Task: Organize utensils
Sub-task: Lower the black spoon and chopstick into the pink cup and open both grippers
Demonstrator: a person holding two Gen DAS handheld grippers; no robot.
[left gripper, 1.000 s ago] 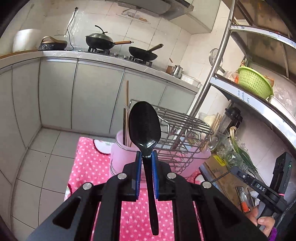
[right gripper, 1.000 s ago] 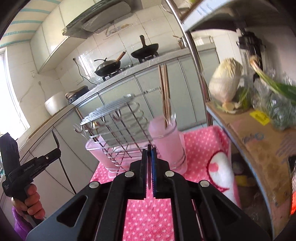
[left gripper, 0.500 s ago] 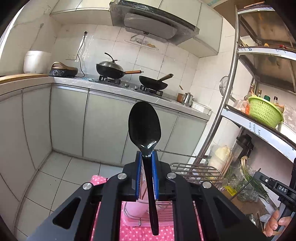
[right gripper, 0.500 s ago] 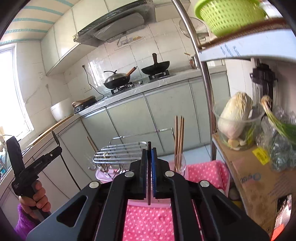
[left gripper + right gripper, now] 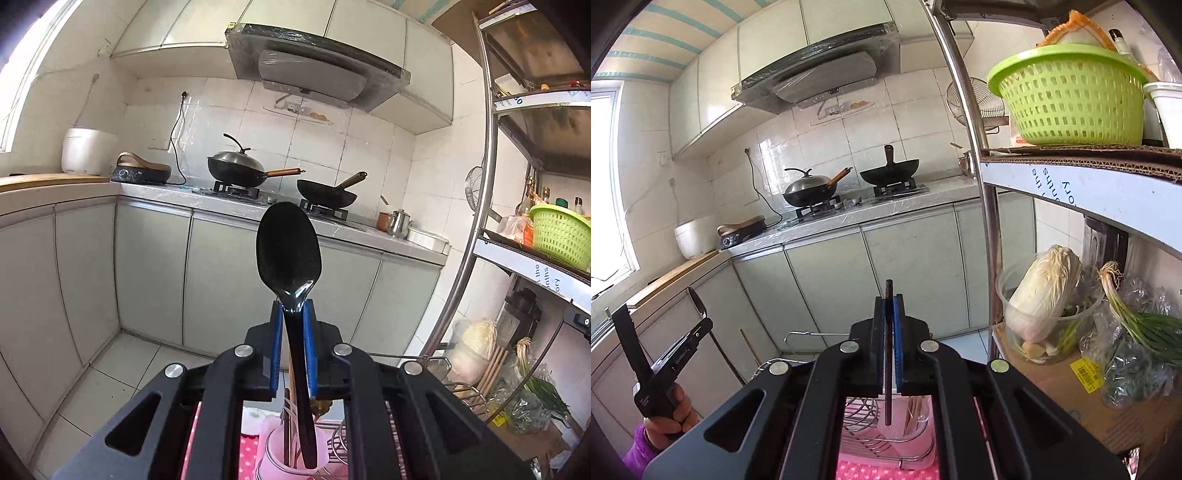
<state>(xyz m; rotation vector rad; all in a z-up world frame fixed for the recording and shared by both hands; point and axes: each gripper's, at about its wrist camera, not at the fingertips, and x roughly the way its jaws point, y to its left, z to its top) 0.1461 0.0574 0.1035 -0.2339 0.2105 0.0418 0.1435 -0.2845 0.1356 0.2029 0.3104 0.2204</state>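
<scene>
Left gripper [image 5: 291, 317]: pads closed on the neck of a black spoon [image 5: 288, 251], bowl up, long axis near vertical. Its handle end hangs directly over the pink utensil cup [image 5: 273, 458] holding chopsticks; whether it has entered the rim cannot be told.

Right gripper [image 5: 888, 306]: clamped on a thin dark utensil [image 5: 887, 369] seen edge-on, upright, above the dish rack [image 5: 860, 417] beside the cup.

Judgement: the left is better aligned; a straight descent is called for.

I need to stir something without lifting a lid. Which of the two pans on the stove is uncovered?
The right pan is uncovered, its handle pointing up to the right. The left wok wears a domed lid with a curved knob.
</scene>
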